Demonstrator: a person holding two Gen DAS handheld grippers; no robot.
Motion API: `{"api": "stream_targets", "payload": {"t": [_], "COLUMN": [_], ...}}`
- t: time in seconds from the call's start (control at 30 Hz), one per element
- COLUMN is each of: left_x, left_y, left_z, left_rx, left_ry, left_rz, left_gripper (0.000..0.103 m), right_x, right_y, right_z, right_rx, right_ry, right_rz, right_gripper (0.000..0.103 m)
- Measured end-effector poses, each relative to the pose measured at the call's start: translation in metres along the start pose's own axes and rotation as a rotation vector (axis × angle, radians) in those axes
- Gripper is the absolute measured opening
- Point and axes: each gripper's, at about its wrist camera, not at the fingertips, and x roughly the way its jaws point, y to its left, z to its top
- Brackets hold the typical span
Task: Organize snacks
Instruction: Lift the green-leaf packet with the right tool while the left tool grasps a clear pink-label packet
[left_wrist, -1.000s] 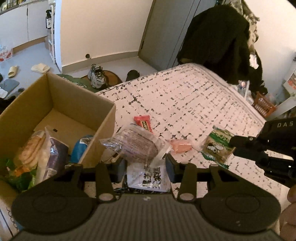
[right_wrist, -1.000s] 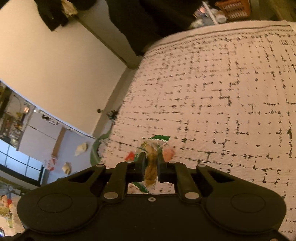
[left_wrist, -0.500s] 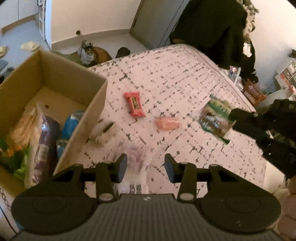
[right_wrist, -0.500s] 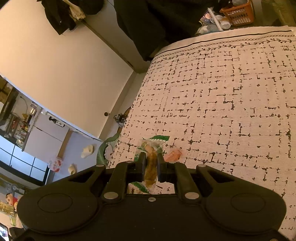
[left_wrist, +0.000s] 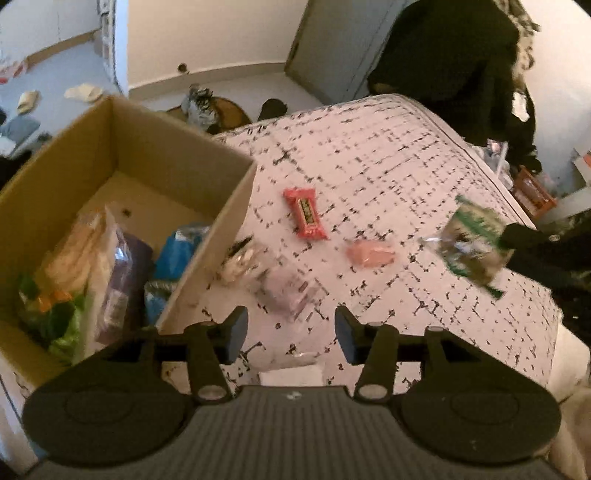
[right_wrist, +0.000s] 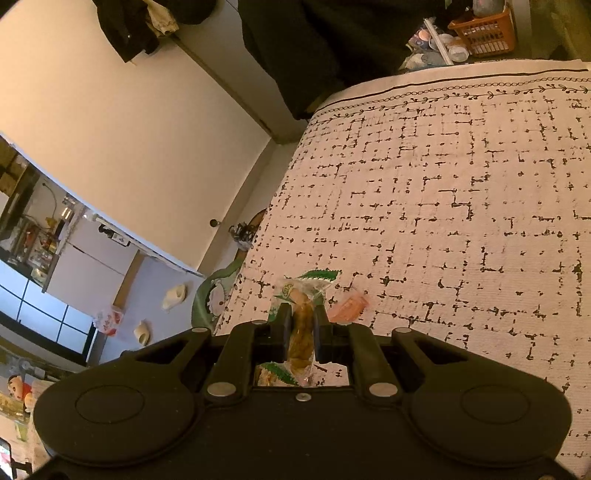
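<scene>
My left gripper (left_wrist: 291, 328) hovers over the patterned bed sheet (left_wrist: 388, 166), its jaws opening with nothing pressed between the pads. Just beyond its fingertips a clear packet with a purple snack (left_wrist: 286, 291) lies blurred on the sheet, beside a small clear wrapper (left_wrist: 240, 258). Farther out lie a red candy bar (left_wrist: 306, 213) and a pink candy (left_wrist: 370, 253). An open cardboard box (left_wrist: 184, 162) at the left holds several snack bags. My right gripper (right_wrist: 301, 325) is shut on a green-and-clear snack packet (right_wrist: 301, 295), which hangs above the bed at the right (left_wrist: 472, 243).
A white packet edge (left_wrist: 291, 371) shows under the left gripper. Dark clothes (left_wrist: 454, 55) hang beyond the bed's far corner. An orange basket (right_wrist: 484, 33) and clutter stand on the floor past the bed. Shoes (left_wrist: 201, 107) and slippers (left_wrist: 83, 91) lie on the floor behind the box.
The left gripper let go of the clear purple-snack packet, which now lies on the sheet, and its fingers spread wider. The right gripper kept still, holding the green packet.
</scene>
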Motion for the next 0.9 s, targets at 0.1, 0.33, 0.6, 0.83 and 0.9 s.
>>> {"api": "stream_targets", "payload": {"t": [0.1,0.33,0.6,0.83,0.9], "left_x": [0.008,0.026,0.050,0.064,0.069], "left_y": [-0.002,-0.014,-0.020,-0.026,-0.025], "left_z": [-0.005,-0.006,-0.011,-0.006,-0.005], "left_rx": [-0.014,-0.092,-0.219,-0.277,-0.303], "left_ry": [-0.008,-0.065,-0.091,-0.121,-0.120], "left_rz": [-0.002,0.059,0.151,0.212,0.229], "left_gripper": [0.055,0.061,0.061,0.061,0.061], "right_x": [0.002,0.005,0.014,0.020,0.022], "right_y": [-0.001,-0.006,-0.014,-0.013,-0.013], "right_z": [0.001,0.003,0.007,0.009,0.008], "right_rx": [0.002,0.018,0.029,0.016,0.013], "right_ry": [0.003,0.010,0.022,0.030,0.035], "right_rz": [-0.001,-0.005,-0.010,0.003,0.006], "right_gripper": [0.012,0.012,0.012,0.012,0.012]}}
